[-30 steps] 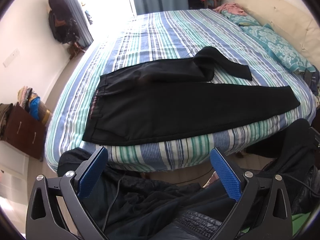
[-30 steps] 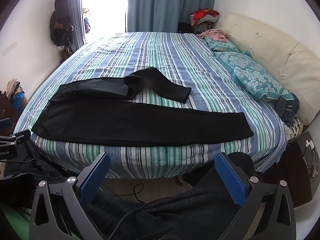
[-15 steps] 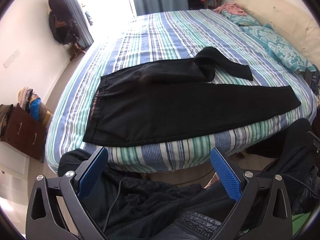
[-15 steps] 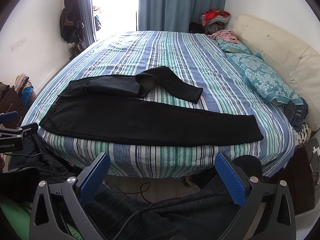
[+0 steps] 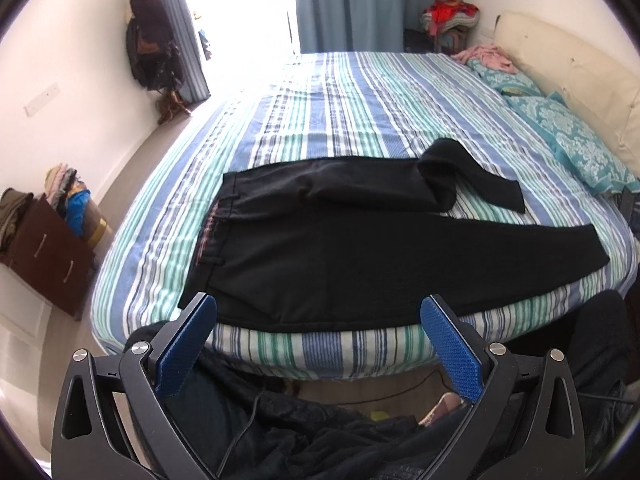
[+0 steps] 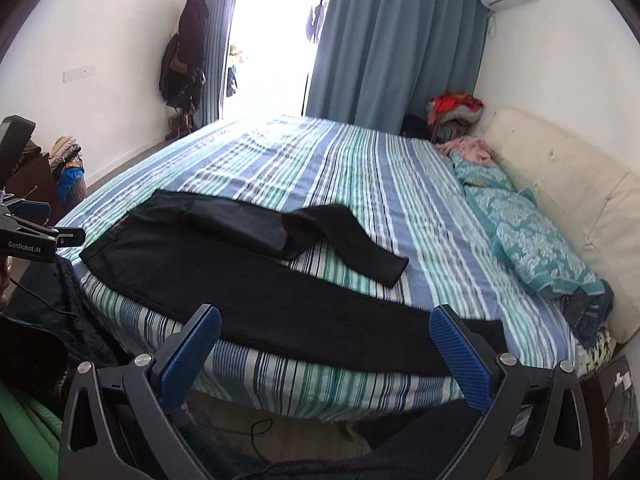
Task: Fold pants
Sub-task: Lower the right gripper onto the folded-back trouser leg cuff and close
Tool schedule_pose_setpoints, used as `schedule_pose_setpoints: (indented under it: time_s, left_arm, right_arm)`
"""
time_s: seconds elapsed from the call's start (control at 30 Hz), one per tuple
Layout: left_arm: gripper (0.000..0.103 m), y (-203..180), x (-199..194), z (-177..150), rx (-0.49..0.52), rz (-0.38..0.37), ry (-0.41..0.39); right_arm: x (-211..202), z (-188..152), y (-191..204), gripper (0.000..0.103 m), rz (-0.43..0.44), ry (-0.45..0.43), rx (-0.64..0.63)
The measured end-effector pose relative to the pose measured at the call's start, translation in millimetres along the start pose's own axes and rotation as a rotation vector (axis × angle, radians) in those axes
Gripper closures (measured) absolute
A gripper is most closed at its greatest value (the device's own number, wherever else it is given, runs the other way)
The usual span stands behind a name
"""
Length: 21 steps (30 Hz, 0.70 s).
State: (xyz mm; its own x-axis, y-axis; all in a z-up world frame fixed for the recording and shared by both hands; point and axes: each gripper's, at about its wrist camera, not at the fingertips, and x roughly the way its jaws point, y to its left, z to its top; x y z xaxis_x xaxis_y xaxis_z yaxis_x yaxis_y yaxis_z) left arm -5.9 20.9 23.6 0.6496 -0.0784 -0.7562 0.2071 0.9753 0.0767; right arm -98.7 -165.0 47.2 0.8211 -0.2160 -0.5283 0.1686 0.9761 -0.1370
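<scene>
Black pants [image 5: 352, 248] lie flat along the near edge of a striped bed [image 5: 360, 100], waistband to the left. The near leg is straight; the far leg is bent back over itself. They also show in the right wrist view [image 6: 256, 284]. My left gripper [image 5: 320, 340] is open and empty, just short of the bed edge near the waist end. My right gripper [image 6: 326, 344] is open and empty, short of the bed edge in front of the near leg. The left gripper's side shows in the right wrist view [image 6: 28, 236].
Teal pillows [image 6: 532, 240] and a cream headboard [image 6: 560, 184] are on the right. A dark wooden drawer unit [image 5: 44, 256] with clothes stands left of the bed. Dark clothing [image 5: 320, 440] lies below the grippers. Blue curtains [image 6: 392, 40] hang behind.
Both grippers have risen and tilted up, moving closer to the bed edge. The right view now shows more of the room's far wall. The pants have not moved.
</scene>
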Motion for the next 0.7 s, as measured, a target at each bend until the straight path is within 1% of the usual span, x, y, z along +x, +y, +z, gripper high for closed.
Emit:
schedule_pose_setpoints:
  time_s: [0.07,0.1,0.13,0.2,0.23,0.3,0.37,0.4,0.47,0.53,0.57,0.6,0.63,0.7]
  left_arm:
    - [0.001,5.4,0.9,10.7,-0.030,-0.012,-0.027]
    - [0.001,6.4,2.6,14.4,-0.044,-0.019,-0.032]
    - [0.001,8.1,6.3,17.4,-0.057,-0.025,-0.029]
    - [0.001,7.8,14.9,20.1,-0.078,-0.040,-0.005]
    - [0.001,7.2,19.9,20.0,-0.085,-0.047,0.011]
    - [0.001,5.6,29.4,17.7,-0.086,-0.046,0.044]
    - [0.001,4.7,37.5,13.6,-0.088,-0.028,0.075]
    - [0.001,4.9,42.4,11.6,-0.093,-0.020,0.093]
    - [0.001,5.5,52.8,7.8,-0.113,-0.013,0.137]
    - [0.001,5.8,63.3,6.7,-0.134,-0.015,0.181]
    - [0.001,5.6,67.1,6.8,-0.139,-0.012,0.197]
    - [0.001,5.1,68.7,7.0,-0.141,-0.007,0.207]
    - [0.001,4.5,70.8,7.8,-0.141,0.001,0.215]
    - [0.001,3.8,75.2,8.9,-0.136,0.016,0.228]
  right_arm:
    - [0.6,18.2,-11.1,0.000,-0.015,-0.152,-0.076]
    - [9.5,26.7,-18.3,0.000,-0.004,-0.185,-0.091]
    - [26.6,34.8,-27.2,0.000,0.017,-0.153,-0.079]
    - [79.0,47.8,-46.9,0.000,0.097,0.007,-0.026]
    - [106.2,50.0,-58.8,0.000,0.142,0.066,0.007]
    - [162.6,47.4,-92.9,0.000,0.229,0.146,0.099]
    - [220.3,44.9,-136.2,0.000,0.284,0.224,0.236]
    - [252.2,43.0,-158.2,0.000,0.301,0.279,0.318]
    - [317.5,33.2,-199.1,0.000,0.341,0.415,0.523]
    - [376.9,13.9,-227.1,0.009,0.402,0.536,0.713]
    - [398.9,3.8,-234.4,0.019,0.401,0.565,0.778]
    - [418.3,-4.4,-239.1,0.025,0.387,0.592,0.820]
    - [435.6,-11.4,-240.6,0.026,0.366,0.622,0.831]
    - [463.7,-18.7,-241.6,0.027,0.303,0.659,0.810]
